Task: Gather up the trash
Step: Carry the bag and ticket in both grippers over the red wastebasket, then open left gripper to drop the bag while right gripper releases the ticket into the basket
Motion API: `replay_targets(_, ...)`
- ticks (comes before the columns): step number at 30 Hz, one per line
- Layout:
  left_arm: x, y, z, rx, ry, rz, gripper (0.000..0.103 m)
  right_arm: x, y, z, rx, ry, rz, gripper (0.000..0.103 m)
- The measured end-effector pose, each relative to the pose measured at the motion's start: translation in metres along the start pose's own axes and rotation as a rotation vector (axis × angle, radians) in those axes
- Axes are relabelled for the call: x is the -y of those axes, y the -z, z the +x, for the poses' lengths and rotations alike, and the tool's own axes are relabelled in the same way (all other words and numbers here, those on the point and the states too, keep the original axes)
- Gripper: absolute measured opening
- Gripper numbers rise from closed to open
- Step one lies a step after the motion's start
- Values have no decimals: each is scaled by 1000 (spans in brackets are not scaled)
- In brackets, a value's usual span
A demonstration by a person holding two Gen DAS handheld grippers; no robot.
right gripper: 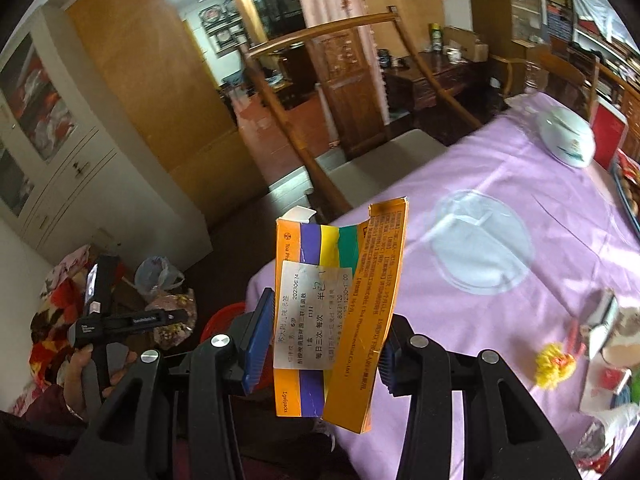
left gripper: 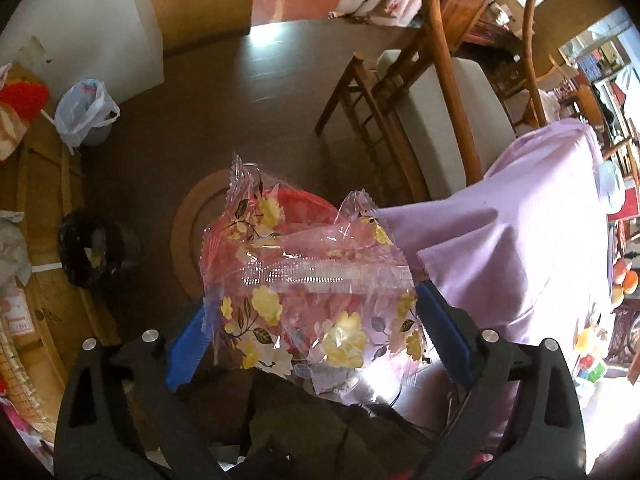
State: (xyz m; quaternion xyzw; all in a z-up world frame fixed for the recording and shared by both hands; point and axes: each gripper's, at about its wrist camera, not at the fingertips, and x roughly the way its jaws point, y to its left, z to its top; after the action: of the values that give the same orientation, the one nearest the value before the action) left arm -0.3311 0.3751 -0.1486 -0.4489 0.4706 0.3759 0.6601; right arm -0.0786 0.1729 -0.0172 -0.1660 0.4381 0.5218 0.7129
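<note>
Clear plastic, left wrist view: my left gripper was clamped on a crumpled flower-printed wrapper, its blue pads pressing both sides.
Below the wrapper: a red basket on the floor, beside the purple tablecloth.
Farther left: a black-lined bin and a white-bagged bin.
Orange card, right wrist view: my right gripper was clamped on a flattened medicine box, held above the edge of the tablecloth.
On the cloth: a white bowl and a yellow pompom.
</note>
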Motion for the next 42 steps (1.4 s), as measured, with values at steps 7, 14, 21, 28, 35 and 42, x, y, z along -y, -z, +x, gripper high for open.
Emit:
replay_targets(7,12,-2,4,26,-61,83,96,-15,-4,-1,0,-9,-49,45)
replay_targets(14,2,2,4,24,-116,78,96,-15,-5,2,-8,-18,-62,45)
replay_targets(21,-27,2,-20,68,-98,-36,96,-33,-4,25,-86,-90,-106,46)
replay_targets(28,-55,14,-43,104,-121,-103,96,-89,-8,50,-144,-197,-249,46)
replay_targets(35,-88,23,-60,139,-148,-176,97,-156,-10,70,-179,-284,-444,51)
replay_targets(42,-114,28,-63,135,-141,-254,96,-194,-13,85,-173,-311,-538,82)
